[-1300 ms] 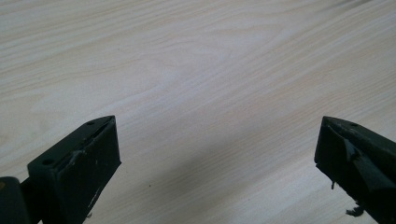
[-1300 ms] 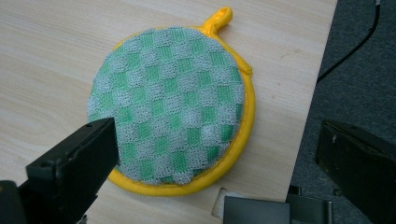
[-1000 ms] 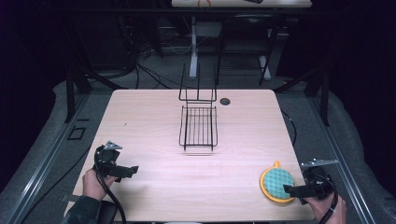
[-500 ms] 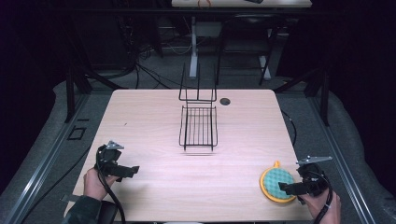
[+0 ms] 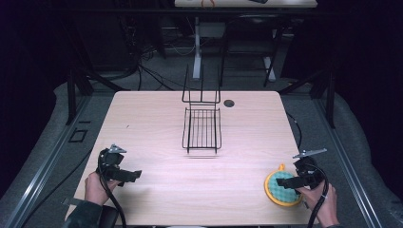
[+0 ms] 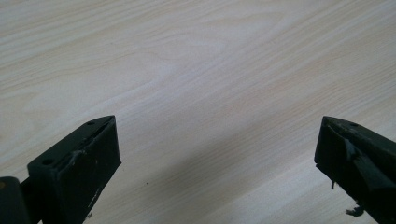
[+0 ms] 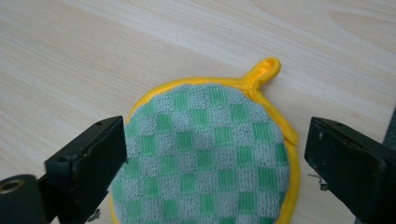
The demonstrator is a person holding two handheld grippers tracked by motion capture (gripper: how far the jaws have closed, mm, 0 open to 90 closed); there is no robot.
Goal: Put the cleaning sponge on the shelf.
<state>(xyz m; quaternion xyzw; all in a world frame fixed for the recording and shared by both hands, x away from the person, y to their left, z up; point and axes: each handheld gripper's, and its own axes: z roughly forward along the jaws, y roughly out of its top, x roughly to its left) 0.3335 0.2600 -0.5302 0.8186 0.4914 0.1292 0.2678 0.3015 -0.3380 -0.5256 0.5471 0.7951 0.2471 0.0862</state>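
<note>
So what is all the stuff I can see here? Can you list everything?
table: one, pale wood, middle of the room
wire rack: one, black, centre of the table toward the far edge
round hole: one, dark, far edge of the table right of the rack
pot holder: one, green-and-grey checks with yellow rim and loop, near right corner
left gripper: one, black, open over bare wood, near left
right gripper: one, black, open over the pot holder

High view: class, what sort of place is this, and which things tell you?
Probably a lab or recording workspace: a lone wooden table in a dark room, loose cables on the floor, and a person holding a left gripper and right gripper.
</note>
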